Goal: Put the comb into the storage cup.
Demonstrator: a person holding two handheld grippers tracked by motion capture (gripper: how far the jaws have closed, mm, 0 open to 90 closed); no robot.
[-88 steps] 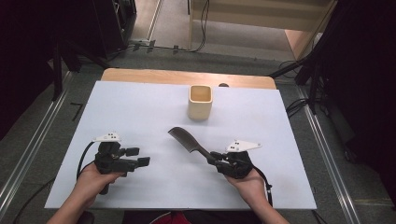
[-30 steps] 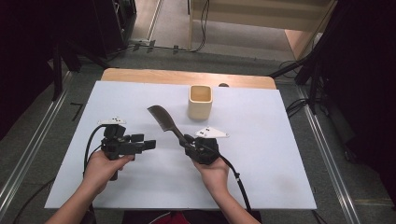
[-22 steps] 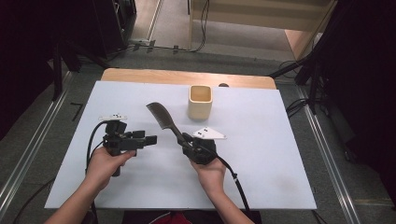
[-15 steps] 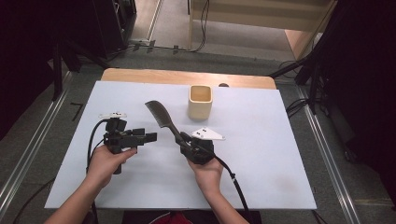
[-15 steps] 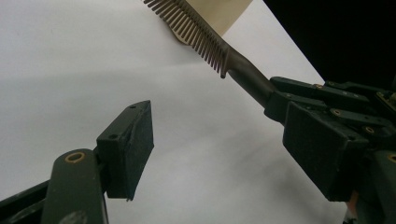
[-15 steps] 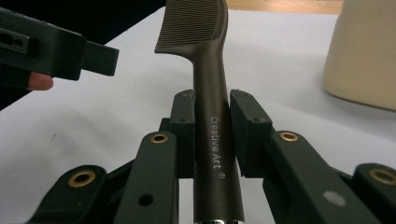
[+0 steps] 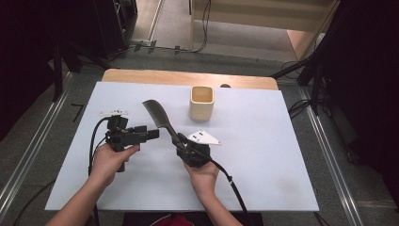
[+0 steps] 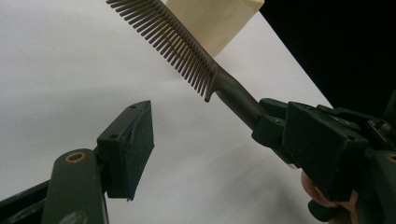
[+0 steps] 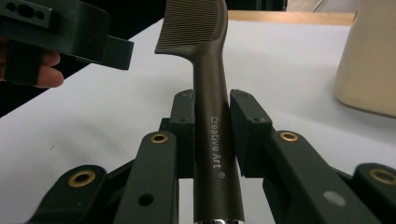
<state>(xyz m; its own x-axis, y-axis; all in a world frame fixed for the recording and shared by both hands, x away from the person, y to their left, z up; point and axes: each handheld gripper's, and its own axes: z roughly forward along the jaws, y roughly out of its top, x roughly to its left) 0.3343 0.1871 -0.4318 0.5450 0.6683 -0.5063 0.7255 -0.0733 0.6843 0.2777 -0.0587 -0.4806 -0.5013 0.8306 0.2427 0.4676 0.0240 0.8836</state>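
Note:
A dark brown comb with "Creative Art" on its handle is held by that handle in my right gripper, which is shut on it. The comb slants up and to the left, its teeth off the table. My left gripper is open, points right, and stands just left of the comb without touching it. One of its pads shows below the teeth. From the right gripper view, the left gripper sits to the left of the comb head.
A cream square cup stands upright on the white table sheet, just behind and right of the comb. A wooden table edge runs along the back. Cables trail from both grippers toward the near edge.
My right gripper has carried the comb left and farther from me, close to the left gripper. The left gripper moved slightly away from me. Over the last second both hardly moved.

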